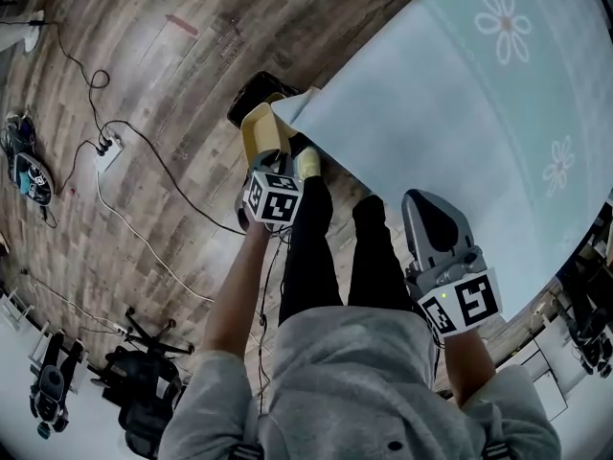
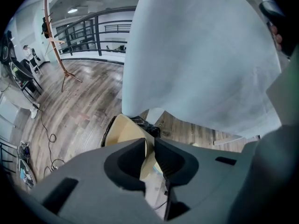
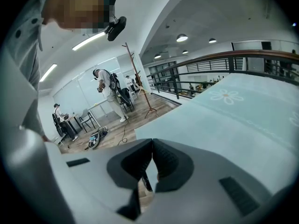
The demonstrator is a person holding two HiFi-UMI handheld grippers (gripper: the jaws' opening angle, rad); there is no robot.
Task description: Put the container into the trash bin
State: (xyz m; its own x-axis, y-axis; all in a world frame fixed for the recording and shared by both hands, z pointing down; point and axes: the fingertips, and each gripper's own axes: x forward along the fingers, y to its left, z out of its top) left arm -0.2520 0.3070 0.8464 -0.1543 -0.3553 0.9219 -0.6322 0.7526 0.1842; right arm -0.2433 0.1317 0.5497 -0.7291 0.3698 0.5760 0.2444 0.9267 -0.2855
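1. A person in a grey top, seen from above, holds the right gripper at lower right of the head view, beside the table's near edge. Its jaws are pressed together at the tips with nothing between them.
2. Left of centre, the left gripper points steeply down. In the left gripper view its jaws stand slightly parted, with a tan wall of the container in the narrow gap and no visible clamp on it.
3. The container, an open tan box, sits at the left gripper's tips, directly over the trash bin. Its inside shows only bare tan walls.
4. The trash bin stands on the floor below the table's corner. It is lined with a black bag, and what it holds cannot be made out.
5. The table, under a pale blue flowered cloth, fills the upper right.
6. On the wood floor, a white power strip lies among cables at left.
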